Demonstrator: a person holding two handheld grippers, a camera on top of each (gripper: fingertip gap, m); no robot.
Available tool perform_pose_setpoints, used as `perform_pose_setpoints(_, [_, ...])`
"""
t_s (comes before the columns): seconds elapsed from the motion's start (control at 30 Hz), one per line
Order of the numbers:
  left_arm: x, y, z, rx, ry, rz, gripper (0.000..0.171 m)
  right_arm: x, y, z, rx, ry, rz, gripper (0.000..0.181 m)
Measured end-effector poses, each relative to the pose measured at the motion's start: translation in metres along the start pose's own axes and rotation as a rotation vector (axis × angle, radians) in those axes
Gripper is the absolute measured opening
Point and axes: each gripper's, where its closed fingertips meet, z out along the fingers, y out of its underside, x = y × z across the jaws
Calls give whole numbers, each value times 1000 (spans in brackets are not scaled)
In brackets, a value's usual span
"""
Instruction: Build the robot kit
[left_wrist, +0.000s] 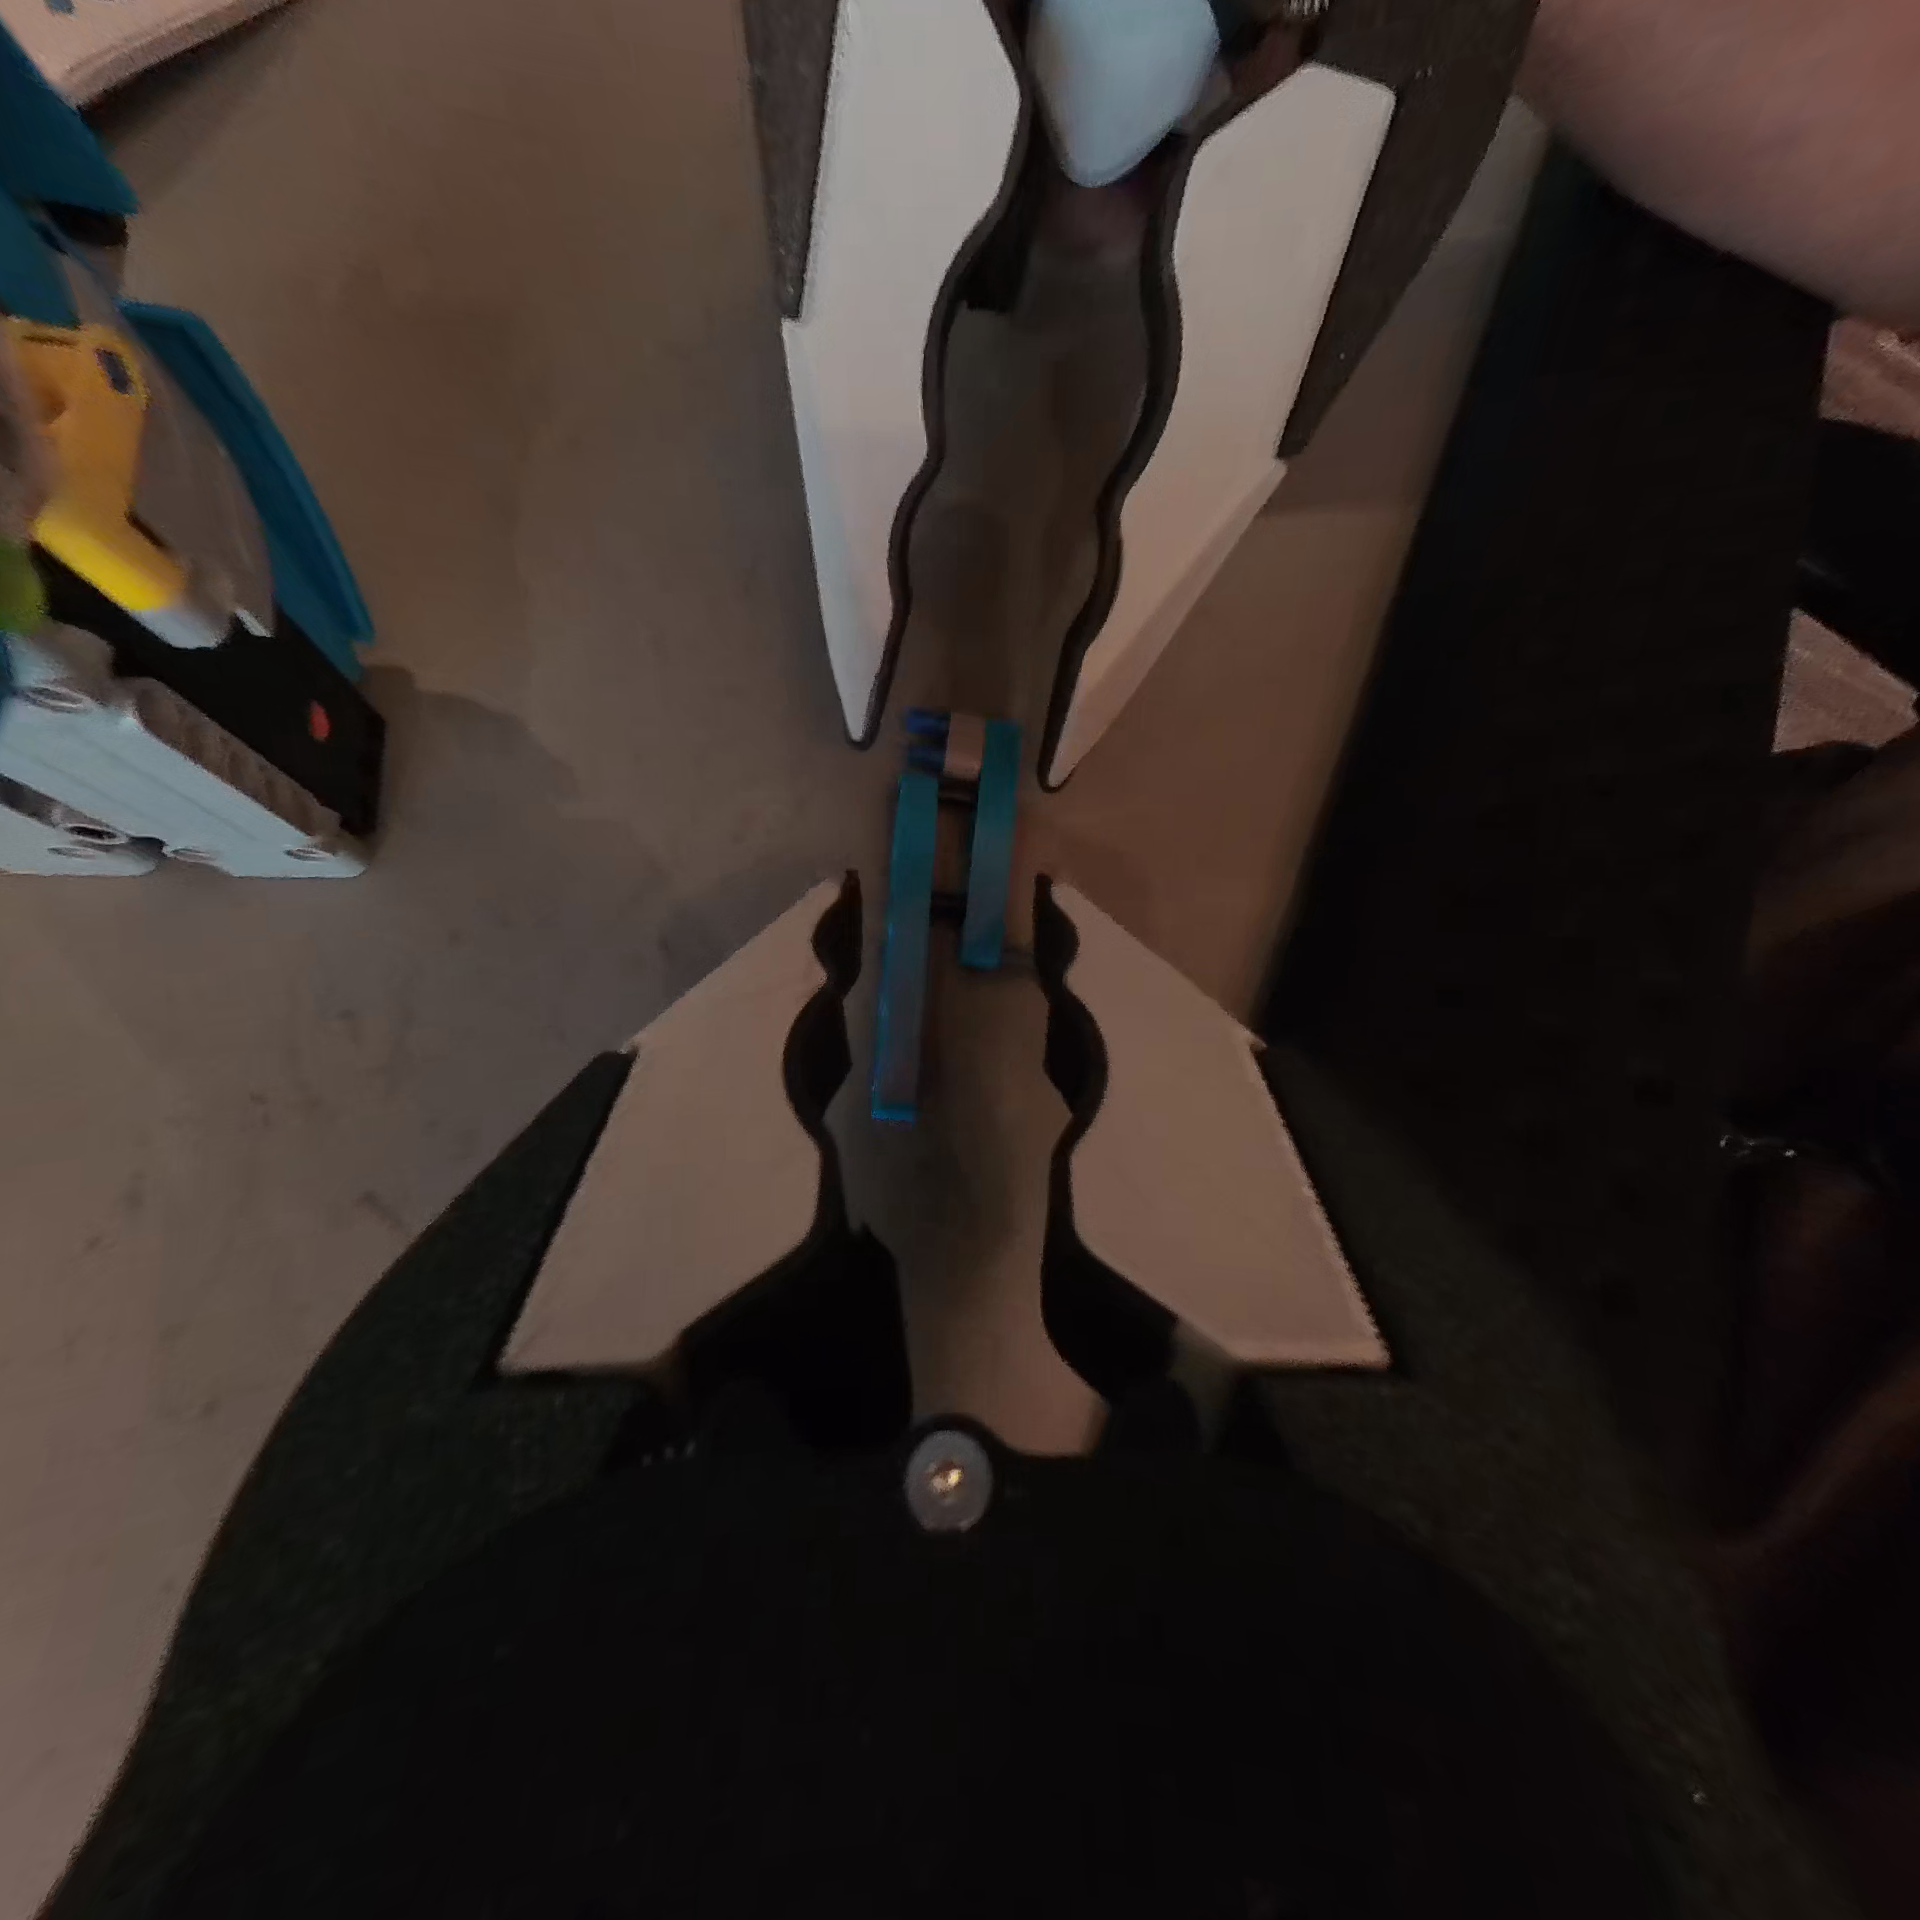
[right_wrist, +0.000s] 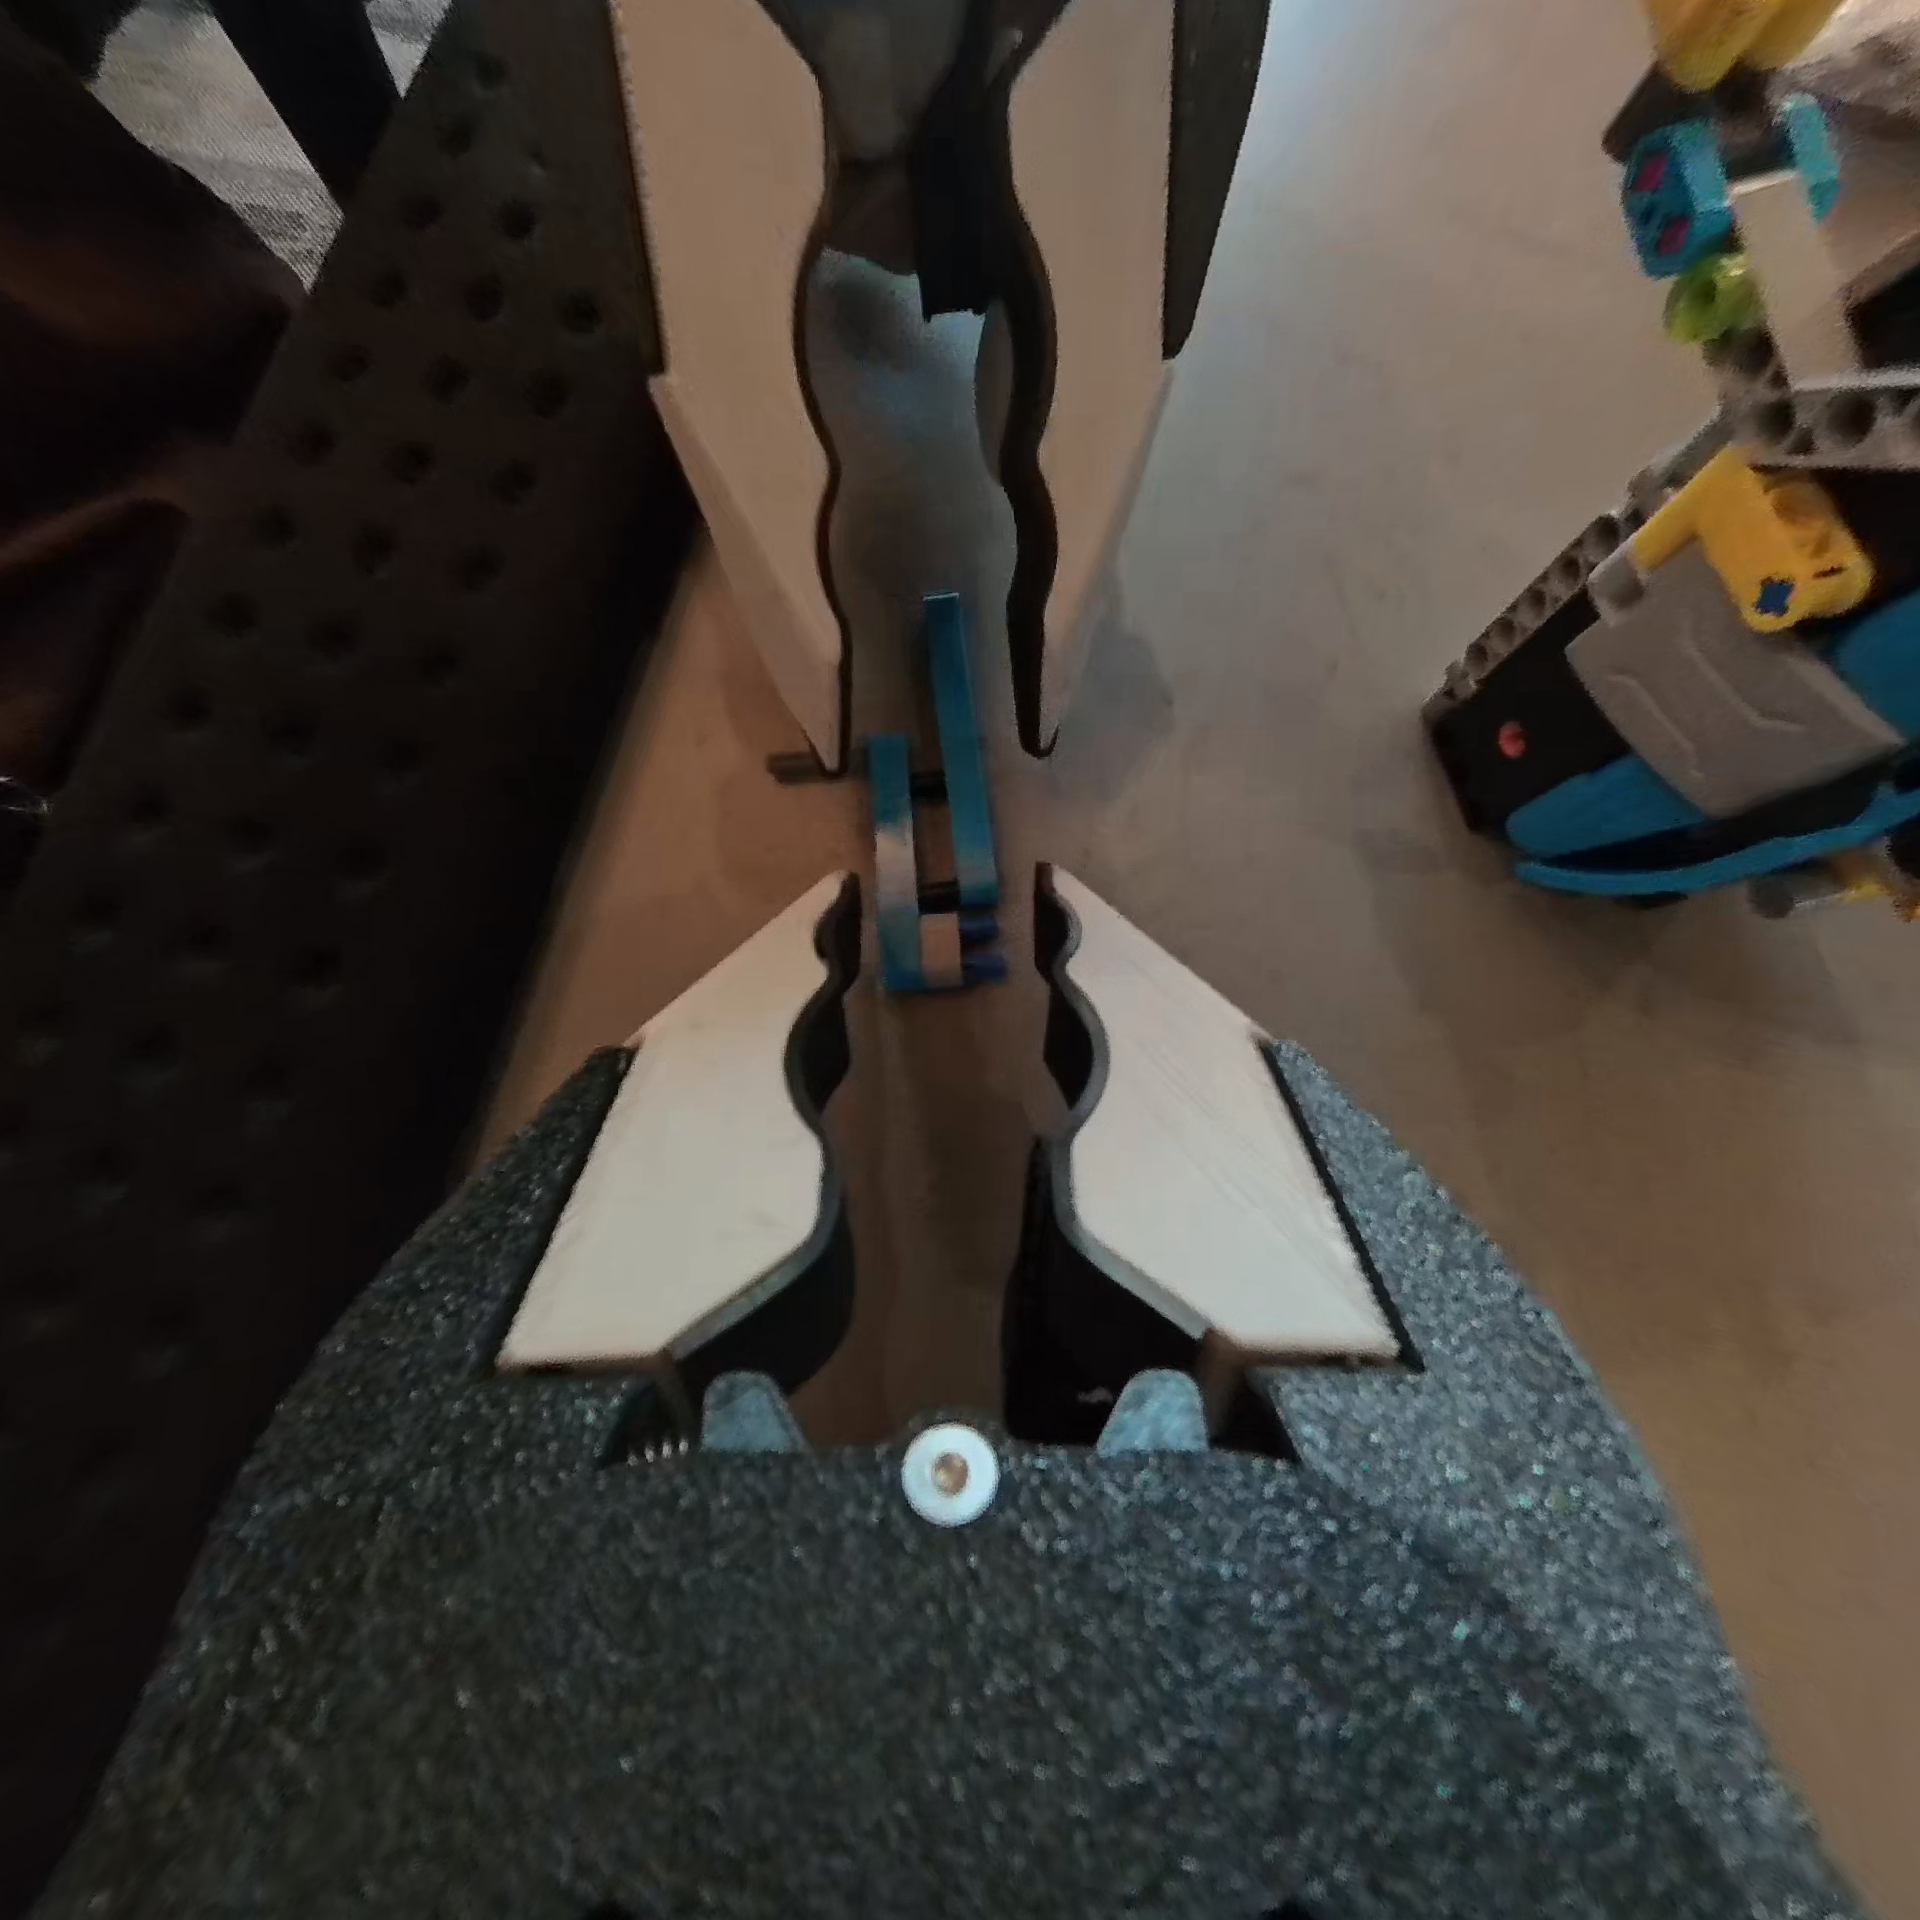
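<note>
A small blue assembly (left_wrist: 940, 914) of two narrow blue beams joined by black pins sits on the tan tabletop (left_wrist: 520, 520), between my two grippers, which face each other tip to tip. My left gripper (left_wrist: 948, 881) is narrowly open and its fingertips straddle the near end of the assembly, with a small gap on each side. My right gripper (right_wrist: 948, 873) is also narrowly open and straddles the other end of the assembly (right_wrist: 935, 862), where short blue pins stick out. Each gripper also shows in the other's view: right gripper (left_wrist: 954, 758), left gripper (right_wrist: 935, 758).
A toy brick model (right_wrist: 1662, 675) in grey, black, blue and yellow stands on the table; it also shows in the left wrist view (left_wrist: 187, 727). A black perforated board (right_wrist: 364, 520) runs along the table edge. A person's arm (left_wrist: 1714, 135) is at the upper right. My two grippers' fingertips are within a few centimetres of each other.
</note>
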Motion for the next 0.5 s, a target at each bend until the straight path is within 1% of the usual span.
perform_pose_setpoints(0.1, [3, 7, 3, -33, 14, 21, 24, -1, 3, 7, -29, 11, -33, 29])
perform_pose_setpoints(0.17, [2, 7, 2, -36, 12, 17, 24, -2, 5, 9, -33, 5, -35, 24])
perform_pose_setpoints(0.27, [1, 10, 2, -43, 24, -2, 21, -1, 6, 10, -22, -10, -20, 24])
perform_pose_setpoints(0.5, [2, 11, 3, -43, 28, -3, 20, 0, 7, 13, -2, -30, -11, 25])
